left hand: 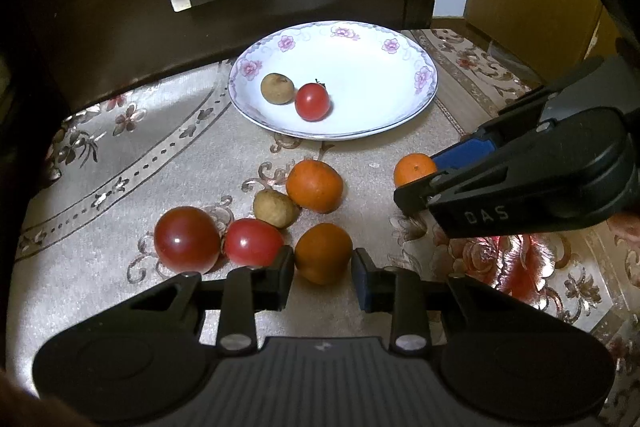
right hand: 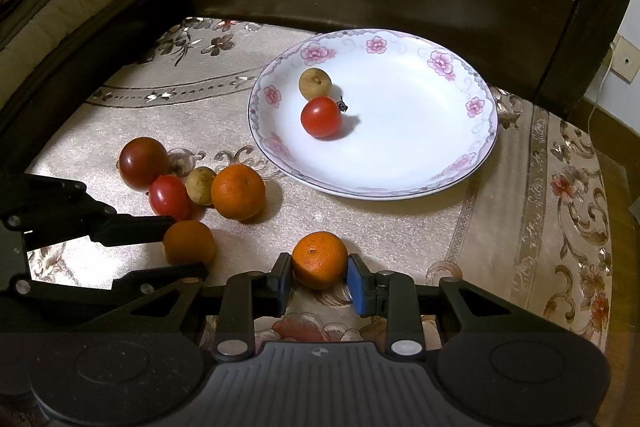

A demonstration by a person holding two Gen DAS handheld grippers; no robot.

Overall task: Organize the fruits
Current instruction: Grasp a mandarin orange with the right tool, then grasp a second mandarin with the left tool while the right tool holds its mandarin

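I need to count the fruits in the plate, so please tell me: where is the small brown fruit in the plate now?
The small brown fruit lies in the left part of the plate, just behind the red tomato and touching it.

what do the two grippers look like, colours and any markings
Both are matte black plastic with round side housings, a ribbed grey centre panel and silver pivot screws. The left gripper and right gripper carry blue pads. The right one's side reads "DAS". No cables or sleeves show.

My matt black plastic grippers (right hand: 320,279) work over shiny woven cloth (right hand: 400,227); beyond it, a glossy ceramic plate (right hand: 400,179).
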